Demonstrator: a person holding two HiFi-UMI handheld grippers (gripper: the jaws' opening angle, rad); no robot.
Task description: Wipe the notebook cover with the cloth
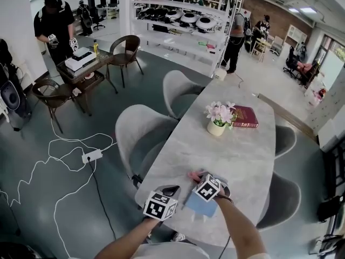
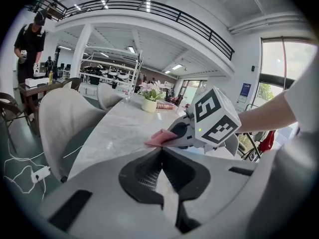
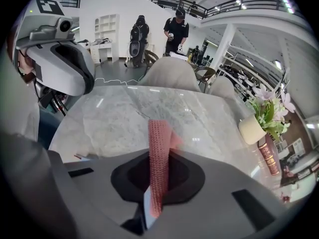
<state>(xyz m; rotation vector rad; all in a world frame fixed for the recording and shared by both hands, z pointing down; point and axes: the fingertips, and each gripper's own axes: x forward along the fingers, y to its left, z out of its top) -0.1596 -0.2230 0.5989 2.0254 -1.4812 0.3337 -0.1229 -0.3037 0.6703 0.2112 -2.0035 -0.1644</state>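
Observation:
A dark red notebook lies closed at the far side of the marble table, beside a flower pot; it also shows as the dark red notebook far right. My right gripper is shut on a pink cloth, which sticks up out of its jaws above the near table. My left gripper hovers just left of it, jaws closed together with nothing in them. In the left gripper view the cloth hangs from the right gripper. Both grippers are well short of the notebook.
A flat blue thing lies on the table under my right arm. Grey chairs line the table's left side. White cables and a power strip run over the floor. A person stands at a small table far left.

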